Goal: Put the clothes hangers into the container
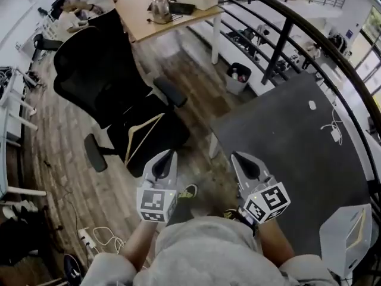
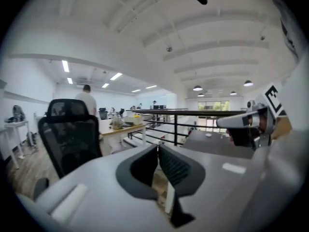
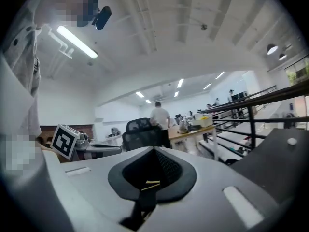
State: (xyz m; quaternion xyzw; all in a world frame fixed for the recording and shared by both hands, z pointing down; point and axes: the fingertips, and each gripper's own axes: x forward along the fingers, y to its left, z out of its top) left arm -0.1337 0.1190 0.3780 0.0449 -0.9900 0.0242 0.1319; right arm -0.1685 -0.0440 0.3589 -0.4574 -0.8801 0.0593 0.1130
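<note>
Left gripper (image 1: 168,158) and right gripper (image 1: 241,159) point forward side by side, jaws closed on nothing. A hanger (image 1: 143,134) lies on the chair (image 1: 95,82) just ahead; the container (image 1: 339,237) sits far right. Best to open the left jaws wide, then clamp the hanger's shoulder squarely

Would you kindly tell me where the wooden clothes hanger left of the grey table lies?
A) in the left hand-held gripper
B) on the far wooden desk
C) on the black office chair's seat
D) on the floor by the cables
C: the wooden clothes hanger lies across the seat of the black office chair.
</note>
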